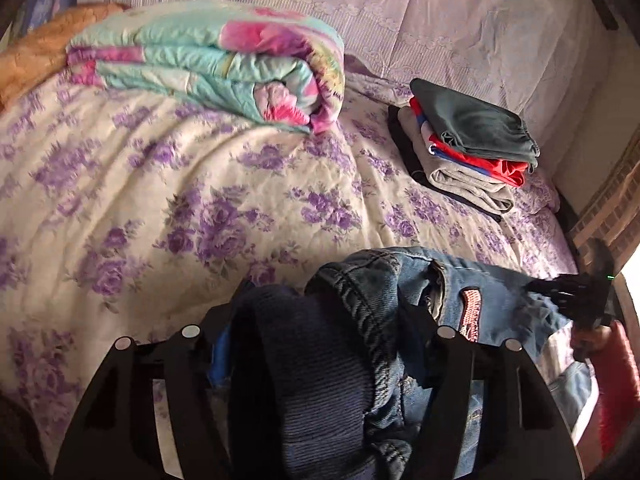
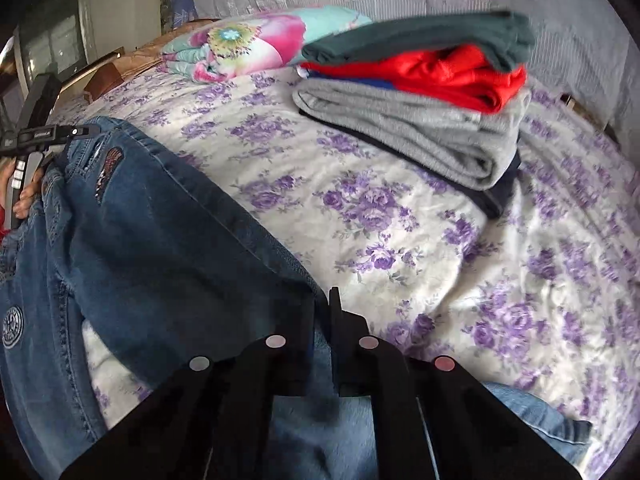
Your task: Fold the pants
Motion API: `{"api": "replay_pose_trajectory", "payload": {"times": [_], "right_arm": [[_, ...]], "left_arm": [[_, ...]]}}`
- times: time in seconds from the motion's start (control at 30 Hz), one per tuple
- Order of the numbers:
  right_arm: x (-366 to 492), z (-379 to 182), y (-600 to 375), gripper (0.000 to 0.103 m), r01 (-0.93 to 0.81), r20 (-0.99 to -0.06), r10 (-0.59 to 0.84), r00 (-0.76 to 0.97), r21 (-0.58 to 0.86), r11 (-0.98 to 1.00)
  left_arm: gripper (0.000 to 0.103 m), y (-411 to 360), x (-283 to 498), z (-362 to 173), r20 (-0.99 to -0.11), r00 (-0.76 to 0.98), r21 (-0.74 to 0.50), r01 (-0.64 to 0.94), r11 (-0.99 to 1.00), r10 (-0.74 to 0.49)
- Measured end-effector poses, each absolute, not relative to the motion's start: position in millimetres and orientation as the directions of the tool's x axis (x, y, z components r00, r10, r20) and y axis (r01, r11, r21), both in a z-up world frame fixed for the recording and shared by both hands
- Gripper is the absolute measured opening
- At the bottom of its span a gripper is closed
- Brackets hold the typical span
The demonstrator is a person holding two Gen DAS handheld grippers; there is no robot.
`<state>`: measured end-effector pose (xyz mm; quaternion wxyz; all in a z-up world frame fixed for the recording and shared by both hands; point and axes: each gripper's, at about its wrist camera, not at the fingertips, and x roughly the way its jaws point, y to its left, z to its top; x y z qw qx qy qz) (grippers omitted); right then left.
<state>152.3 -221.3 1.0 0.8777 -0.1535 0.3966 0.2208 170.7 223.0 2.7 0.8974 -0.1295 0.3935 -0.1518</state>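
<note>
— Where are the jeans (image 2: 152, 216) sitting, and which step am I looking at?

— They're lying crumpled across the near edge of the floral bedsheet (image 1: 160, 184), well apart from the stack of folded clothes (image 1: 468, 148) by the far side. I'm judging this as the very start: I'm taking hold of both ends before spreading them flat.

— And the grippers?

— I'm holding the left gripper (image 1: 320, 340) half closed, clamping the bunched waistband with its dark ribbed lining between the fingers. The right gripper (image 2: 324, 320) is pinched together on a thin edge of denim at a leg.

— Pose?

— Both are pointing steeply down at the bed, right one at the far end of the jeans.

— Next?

— I'm thinking it calls for lifting and drawing both ends apart, so the legs are lying straight.
</note>
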Motion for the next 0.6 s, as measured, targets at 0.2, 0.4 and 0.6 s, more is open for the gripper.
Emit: {"api": "replay_pose_trajectory", "payload": {"times": [0.2,0.4,0.6], "right_arm": [[49.5,58.9,-223.1,0.006,-0.480,-0.640,0.283,0.714,-0.154,0.863],[-69.4,51.8,-215.4,0.006,-0.459,-0.577,0.297,0.760,-0.153,0.875],[-131.6,-9.8,-213.6,0.006,-0.422,-0.609,0.293,0.737,-0.075,0.904]], "left_arm": [[0.055,220.5,123.8,40.0,-0.605,0.708,-0.321,0.202,0.925,-0.364],[0.058,224.7,43.8,57.3,-0.555,0.730,-0.327,0.248,0.912,-0.398],[0.081,243.7,-21.9,9.3,-0.586,0.632,-0.535,0.169,0.828,-0.508]]}}
